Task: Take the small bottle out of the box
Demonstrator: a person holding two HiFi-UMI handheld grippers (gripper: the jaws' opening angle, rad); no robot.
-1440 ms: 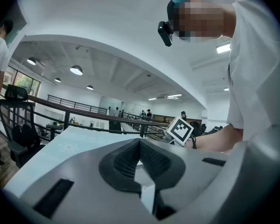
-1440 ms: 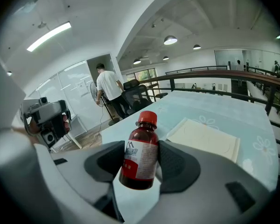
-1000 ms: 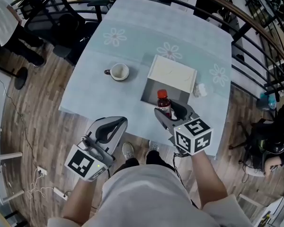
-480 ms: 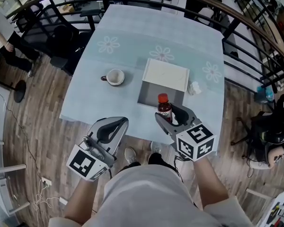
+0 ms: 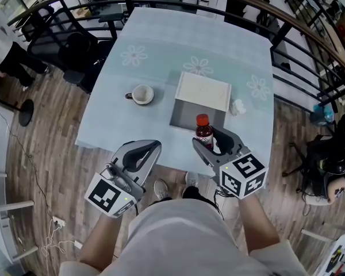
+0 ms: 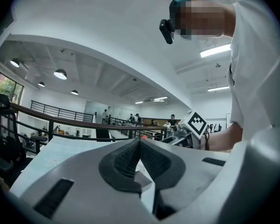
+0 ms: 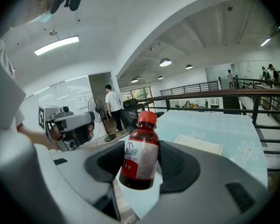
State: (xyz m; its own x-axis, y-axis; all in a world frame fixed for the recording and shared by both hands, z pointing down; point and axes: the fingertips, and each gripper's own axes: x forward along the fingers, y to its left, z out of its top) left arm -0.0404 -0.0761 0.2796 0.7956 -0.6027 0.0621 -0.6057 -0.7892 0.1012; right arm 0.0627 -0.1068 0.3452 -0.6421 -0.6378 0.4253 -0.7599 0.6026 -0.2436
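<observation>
**Small bottle held in your right gripper, in front of the box**

Small bottle (image 5: 203, 125): dark red, with a red cap and a white label. It stands nearly upright between the jaws of your right gripper (image 5: 211, 138). The right gripper view shows the jaws spread wide, with their dark pads pressed against the label on either side of the bottle (image 7: 140, 155). Its base hangs free, with nothing touching it from below.

Box (image 5: 181, 111): it rests on the pale blue flowered worktop (image 5: 161, 56) with its opening towards you and its white flap (image 5: 204, 91) on the far side. From the head view the bottle appears at the near edge of that opening. In the right gripper view the box (image 7: 198, 143) lies beyond the bottle, apart from it.

Left gripper (image 5: 145, 149): you hold it off the near edge of the worktop, above the wooden floor (image 5: 40, 154). Its own view shows the jaws of this gripper (image 6: 140, 146) brought together at the tips, with nothing between them.

Cup (image 5: 142, 94): it stands on the worktop to the left of the box, well apart from both grippers.
</observation>
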